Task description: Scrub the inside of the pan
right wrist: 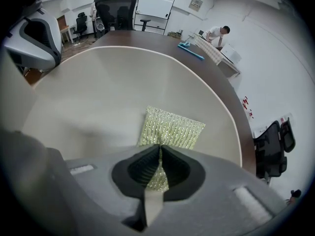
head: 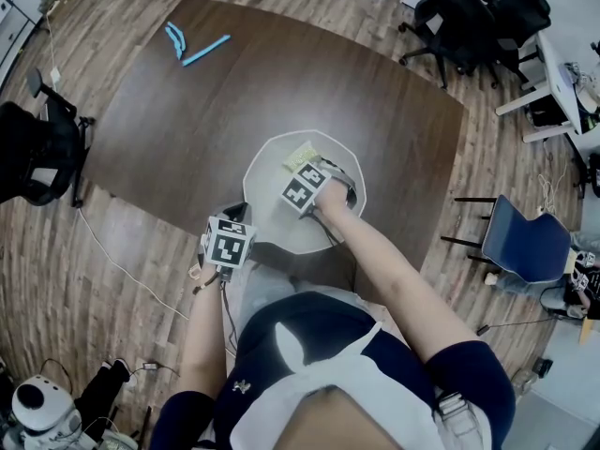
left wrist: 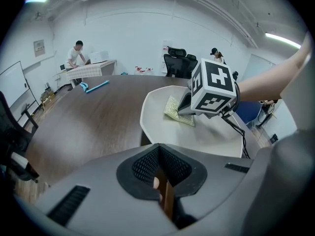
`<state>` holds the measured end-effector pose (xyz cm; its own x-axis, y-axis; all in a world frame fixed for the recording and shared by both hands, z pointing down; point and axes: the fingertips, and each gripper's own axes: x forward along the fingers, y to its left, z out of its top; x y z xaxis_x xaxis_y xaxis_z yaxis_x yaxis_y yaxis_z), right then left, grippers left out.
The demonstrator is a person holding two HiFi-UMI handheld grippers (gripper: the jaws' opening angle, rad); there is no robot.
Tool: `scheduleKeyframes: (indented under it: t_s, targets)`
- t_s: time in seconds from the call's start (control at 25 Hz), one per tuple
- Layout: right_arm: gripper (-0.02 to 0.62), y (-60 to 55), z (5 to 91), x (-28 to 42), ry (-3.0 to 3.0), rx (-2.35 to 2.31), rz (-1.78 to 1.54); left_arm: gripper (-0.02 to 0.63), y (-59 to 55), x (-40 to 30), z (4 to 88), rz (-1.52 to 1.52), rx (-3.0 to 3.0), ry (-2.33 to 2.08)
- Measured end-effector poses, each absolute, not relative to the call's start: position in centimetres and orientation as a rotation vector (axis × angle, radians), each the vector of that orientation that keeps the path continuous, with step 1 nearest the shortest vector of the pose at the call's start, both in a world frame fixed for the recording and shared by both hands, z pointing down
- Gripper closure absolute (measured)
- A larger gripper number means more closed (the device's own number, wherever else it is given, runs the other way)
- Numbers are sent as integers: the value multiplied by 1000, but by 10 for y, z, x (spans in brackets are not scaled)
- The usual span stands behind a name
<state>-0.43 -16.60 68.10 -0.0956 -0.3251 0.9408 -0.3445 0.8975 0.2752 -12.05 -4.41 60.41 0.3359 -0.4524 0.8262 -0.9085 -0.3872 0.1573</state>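
A cream-white pan (head: 265,221) sits on the dark brown table (head: 187,129), close to the near edge. A yellow-green scrub pad (head: 298,155) lies flat on the pan's inner floor, toward the far side. My right gripper (head: 307,171) points steeply down into the pan, shut on the near edge of the scrub pad (right wrist: 172,128). In the right gripper view the pan (right wrist: 98,92) fills the frame around my right gripper (right wrist: 160,150). My left gripper (head: 244,217) stays at the pan's near left rim, and in its own view the left gripper (left wrist: 158,154) is shut on a thin brown handle piece. The pan (left wrist: 206,136) and pad (left wrist: 176,111) lie ahead of it.
A blue tool (head: 192,45) lies at the table's far left corner. Black office chairs (head: 469,17) stand beyond the table, and a blue chair (head: 525,242) stands to the right. A person (left wrist: 76,55) stands at a distant table. Cables run across the wooden floor on the left.
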Motion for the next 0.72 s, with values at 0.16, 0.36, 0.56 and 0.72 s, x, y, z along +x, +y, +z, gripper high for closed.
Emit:
scheduleKeyframes:
  t_s: [0.16,0.36,0.56,0.72]
  targets:
    - [578,-166,682,3,-1662,521,27,604,-44,-120,605,941,1978,-1195]
    - [578,-164,683,13,-1605,498,19,604,-45,-119,604,936,1976,-1197]
    - [578,-160,685,19,-1548,474,6,604,-43,-119,604,947,1980,-1193]
    - [578,-156,686,25,-1507,452,4,603,-42,-118,604,946,1981,-1194]
